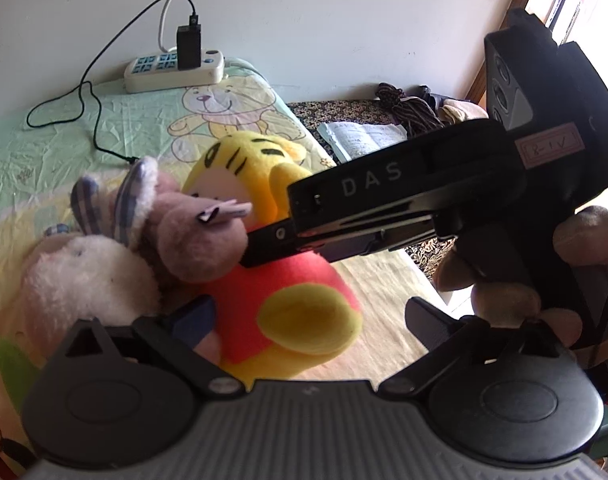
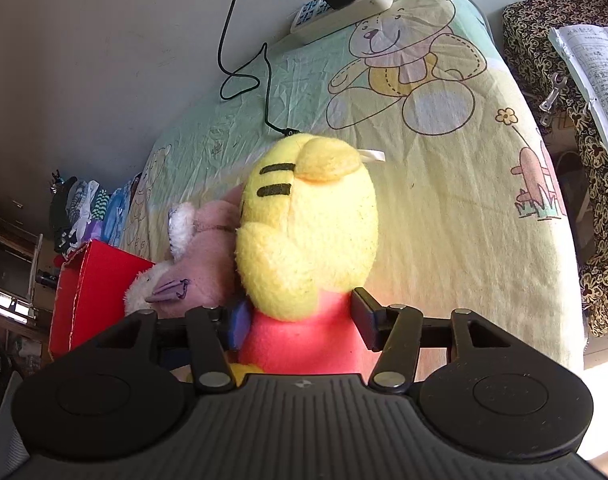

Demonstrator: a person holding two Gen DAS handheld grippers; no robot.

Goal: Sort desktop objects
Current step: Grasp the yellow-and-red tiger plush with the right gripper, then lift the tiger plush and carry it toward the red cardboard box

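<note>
Right tongs (image 2: 300,320) pinch fuzzy yellow-red tiger plush (image 2: 307,232); left tongs (image 1: 304,320) spread.

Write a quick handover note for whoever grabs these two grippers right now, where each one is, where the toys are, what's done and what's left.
Right gripper: closed around the red body of the yellow tiger plush, fingers on both sides of it.
Left gripper: open, holding nothing, hovering near the same plush.
Pink bunny plush and white plush lie against the tiger on the cartoon bedsheet.
Red box sits just left of the toys; I cannot see inside it.
Done: tiger gripped.
Left: place the tiger, then sort the bunny and white plush.
</note>
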